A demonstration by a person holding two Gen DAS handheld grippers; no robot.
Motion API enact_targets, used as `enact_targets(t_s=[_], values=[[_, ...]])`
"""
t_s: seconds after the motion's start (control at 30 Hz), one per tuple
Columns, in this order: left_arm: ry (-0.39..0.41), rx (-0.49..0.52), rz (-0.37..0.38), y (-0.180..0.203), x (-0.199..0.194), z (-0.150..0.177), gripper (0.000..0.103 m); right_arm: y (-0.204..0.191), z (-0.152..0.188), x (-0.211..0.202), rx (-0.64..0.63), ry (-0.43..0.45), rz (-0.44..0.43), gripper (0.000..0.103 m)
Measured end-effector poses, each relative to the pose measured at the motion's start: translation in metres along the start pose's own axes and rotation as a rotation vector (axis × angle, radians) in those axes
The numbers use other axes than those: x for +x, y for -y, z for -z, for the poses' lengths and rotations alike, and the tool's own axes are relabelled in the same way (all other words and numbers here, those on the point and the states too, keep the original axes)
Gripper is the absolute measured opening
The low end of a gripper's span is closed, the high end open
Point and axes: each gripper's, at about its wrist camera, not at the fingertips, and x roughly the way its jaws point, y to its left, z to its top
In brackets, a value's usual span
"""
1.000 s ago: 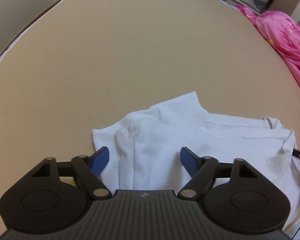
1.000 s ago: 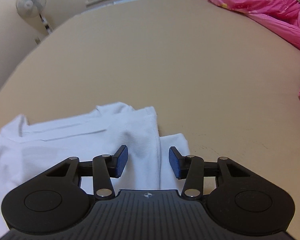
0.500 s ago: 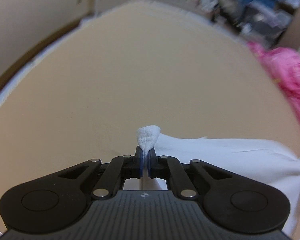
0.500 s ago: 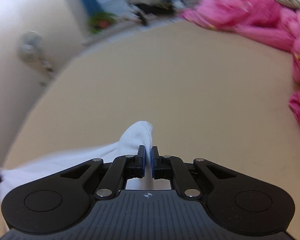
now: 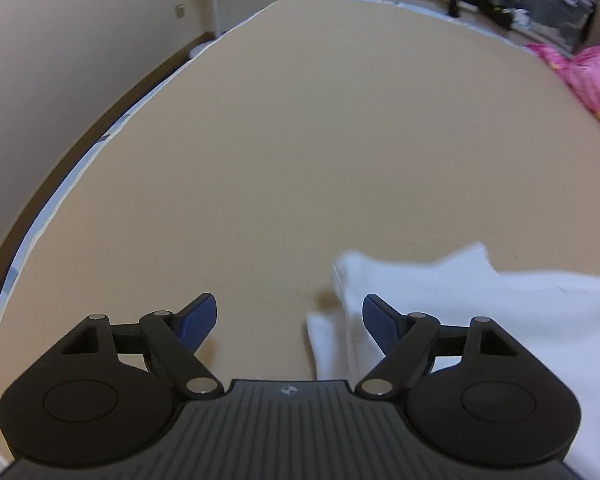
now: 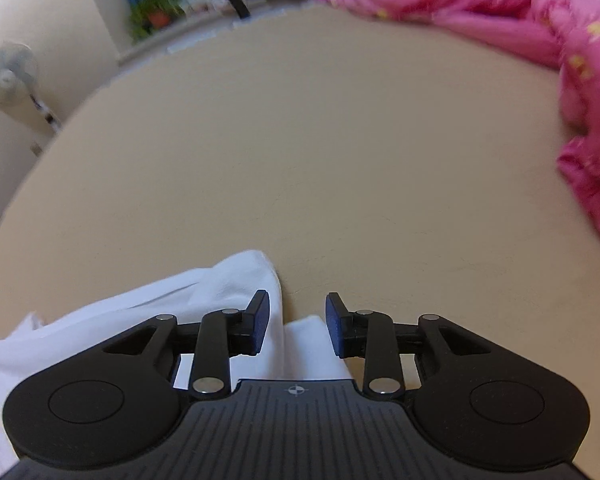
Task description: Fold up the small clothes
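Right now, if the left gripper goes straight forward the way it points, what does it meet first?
Probably the bare tan table. The left gripper is open, and the white cloth lies off to its right, though depth is unclear.

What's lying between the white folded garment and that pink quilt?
Nothing: in the right wrist view, only bare tan surface separates the white folded garment from the pink quilt.

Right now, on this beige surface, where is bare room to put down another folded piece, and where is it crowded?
The beige surface lies bare ahead of the white garment, out to its far edge and its left edge. In the right wrist view it is also bare between the garment and the pink bedding. It is crowded only near both grippers, where the garment lies, and along the bedding.
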Motion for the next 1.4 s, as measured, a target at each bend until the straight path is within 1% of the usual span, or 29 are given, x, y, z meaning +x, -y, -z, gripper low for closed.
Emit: enact_targets(t_s=[0.1, 0.2, 0.27, 0.3, 0.33, 0.4, 0.43, 0.47, 0.5, 0.53, 0.57, 0.63, 0.67, 0.77, 0.8, 0.83, 0.9, 0.93, 0.97, 1.0, 1.03, 1.07, 1.1, 1.13, 1.2, 1.3, 1.33, 1.37, 1.4], values=[[0.002, 0.005, 0.053, -0.003, -0.031, 0.030, 0.086, 0.009, 0.029, -0.041, -0.026, 0.010, -0.036, 0.033], [-0.036, 0.007, 0.104, -0.002, -0.052, 0.071, 0.085, 0.013, 0.071, -0.067, -0.073, -0.034, -0.032, 0.033], [-0.067, 0.020, 0.139, 0.000, -0.060, 0.092, 0.085, 0.013, 0.076, -0.070, -0.087, -0.083, -0.034, 0.033], [-0.082, 0.031, 0.156, 0.004, -0.061, 0.099, 0.085, 0.014, 0.085, -0.071, -0.090, -0.102, -0.026, 0.033], [-0.103, 0.053, 0.172, 0.008, -0.060, 0.108, 0.086, 0.015, 0.092, -0.071, -0.089, -0.108, -0.013, 0.033], [-0.142, 0.097, 0.221, 0.016, -0.052, 0.120, 0.086, 0.015, 0.100, -0.067, -0.073, -0.098, -0.014, 0.033], [-0.153, 0.119, 0.223, 0.026, -0.045, 0.127, 0.085, 0.016, 0.102, -0.065, -0.056, -0.092, -0.017, 0.033], [-0.151, 0.132, 0.211, 0.029, -0.042, 0.130, 0.079, 0.016, 0.102, -0.062, -0.046, -0.088, -0.033, 0.030], [-0.145, 0.148, 0.210, 0.032, -0.040, 0.131, 0.042, 0.015, 0.102, -0.062, -0.055, -0.078, -0.041, 0.021], [-0.157, 0.172, 0.219, 0.035, -0.039, 0.131, 0.008, 0.013, 0.105, -0.064, -0.072, -0.073, -0.038, 0.005], [-0.157, 0.176, 0.202, 0.037, -0.040, 0.130, 0.005, 0.011, 0.102, -0.067, -0.089, -0.067, -0.036, 0.004], [-0.130, 0.184, 0.198, 0.036, -0.048, 0.128, 0.005, 0.009, 0.095, -0.078, -0.121, -0.039, -0.028, 0.003], [-0.116, 0.194, 0.186, 0.035, -0.054, 0.126, 0.005, 0.010, 0.099, -0.086, -0.131, -0.030, -0.023, 0.001], [-0.093, 0.229, 0.162, 0.031, -0.067, 0.133, 0.004, 0.017, 0.103, -0.094, -0.126, -0.027, -0.003, 0.000], [-0.100, 0.239, 0.152, 0.030, -0.066, 0.134, 0.005, 0.022, 0.106, -0.091, -0.127, -0.034, 0.049, 0.000], [-0.114, 0.253, 0.130, 0.032, -0.062, 0.135, 0.005, 0.028, 0.110, -0.085, -0.117, -0.061, 0.092, 0.000], [-0.127, 0.278, 0.082, 0.036, -0.057, 0.136, 0.006, 0.044, 0.117, -0.071, -0.068, -0.121, 0.132, 0.000], [-0.128, 0.282, 0.061, 0.039, -0.057, 0.135, 0.008, 0.049, 0.120, -0.069, -0.047, -0.128, 0.142, 0.000], [-0.123, 0.281, 0.043, 0.042, -0.059, 0.135, 0.010, 0.054, 0.121, -0.070, -0.019, -0.123, 0.132, 0.000], [-0.116, 0.281, 0.033, 0.043, -0.063, 0.136, 0.015, 0.057, 0.122, -0.075, 0.014, -0.120, 0.110, 0.000], [-0.107, 0.283, 0.017, 0.045, -0.067, 0.137, 0.028, 0.057, 0.122, -0.080, 0.026, -0.119, 0.095, 0.001], [-0.097, 0.289, 0.005, 0.047, -0.070, 0.137, 0.036, 0.054, 0.122, -0.087, 0.016, -0.110, 0.090, 0.003], [-0.083, 0.295, -0.003, 0.048, -0.071, 0.138, 0.050, 0.050, 0.122, -0.093, -0.005, -0.092, 0.085, 0.003], [-0.064, 0.301, -0.011, 0.046, -0.087, 0.142, 0.058, 0.045, 0.122, -0.100, -0.027, -0.076, 0.080, 0.003], [-0.046, 0.303, -0.020, 0.046, -0.094, 0.144, 0.066, 0.034, 0.122, -0.109, -0.068, -0.057, 0.063, 0.006], [-0.032, 0.298, -0.020, 0.047, -0.105, 0.148, 0.068, 0.019, 0.121, -0.120, -0.084, -0.037, 0.039, 0.016], [-0.031, 0.298, -0.017, 0.047, -0.108, 0.150, 0.071, 0.015, 0.122, -0.127, -0.088, -0.030, 0.028, 0.021], [-0.026, 0.297, -0.017, 0.047, -0.110, 0.150, 0.072, 0.011, 0.123, -0.130, -0.096, -0.026, 0.018, 0.024], [-0.019, 0.295, -0.020, 0.047, -0.114, 0.151, 0.073, 0.006, 0.125, -0.132, -0.107, -0.022, 0.015, 0.024]])
